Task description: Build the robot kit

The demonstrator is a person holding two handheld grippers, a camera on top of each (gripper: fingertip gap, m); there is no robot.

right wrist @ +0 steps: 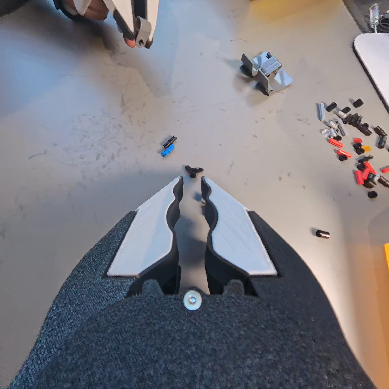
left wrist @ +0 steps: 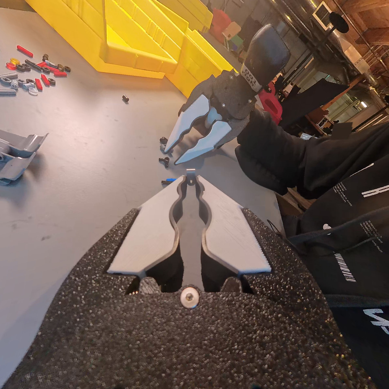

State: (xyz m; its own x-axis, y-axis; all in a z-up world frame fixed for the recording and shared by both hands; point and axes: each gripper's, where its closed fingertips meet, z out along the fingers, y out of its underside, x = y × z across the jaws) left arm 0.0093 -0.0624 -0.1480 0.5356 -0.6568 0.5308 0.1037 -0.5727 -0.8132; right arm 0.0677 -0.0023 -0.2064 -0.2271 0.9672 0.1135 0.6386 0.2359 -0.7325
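Grey connector (left wrist: 190,176) half-hidden in left claw (left wrist: 190,179)

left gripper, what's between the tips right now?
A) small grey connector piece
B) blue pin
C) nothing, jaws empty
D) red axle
A: the left gripper is pinched on a small grey connector piece, which the right wrist view also shows at its tips; the blue pin lies loose on the table.
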